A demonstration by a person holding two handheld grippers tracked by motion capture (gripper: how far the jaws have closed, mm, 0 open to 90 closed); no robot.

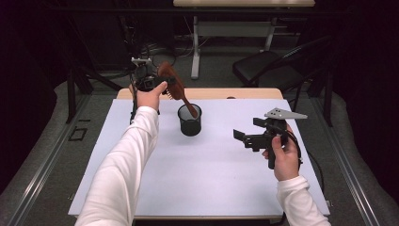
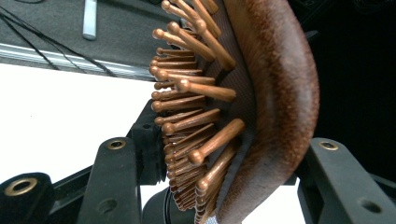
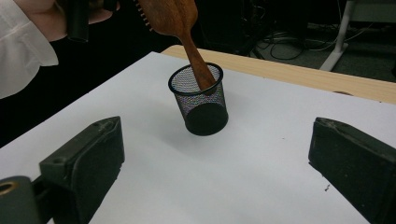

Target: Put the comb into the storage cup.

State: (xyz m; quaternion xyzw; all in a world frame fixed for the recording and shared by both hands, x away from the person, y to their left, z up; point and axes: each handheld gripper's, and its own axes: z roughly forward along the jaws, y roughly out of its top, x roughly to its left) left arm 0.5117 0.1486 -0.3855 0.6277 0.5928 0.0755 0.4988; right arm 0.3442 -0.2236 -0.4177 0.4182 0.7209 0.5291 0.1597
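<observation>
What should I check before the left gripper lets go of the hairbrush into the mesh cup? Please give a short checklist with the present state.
1. Left gripper grips the head of the hairbrush: ok, a jaw stands on each side of the head.
2. Brush handle is inside the mesh cup: ok, the handle end is past the rim.
3. Handle touches the cup bottom: cannot tell, the mesh hides it.
4. Cup stands upright on the white table: ok.
5. Brush is upright: not ok, it leans toward the left gripper.
6. Right gripper is out of the way: ok, open and apart from the cup.
</observation>
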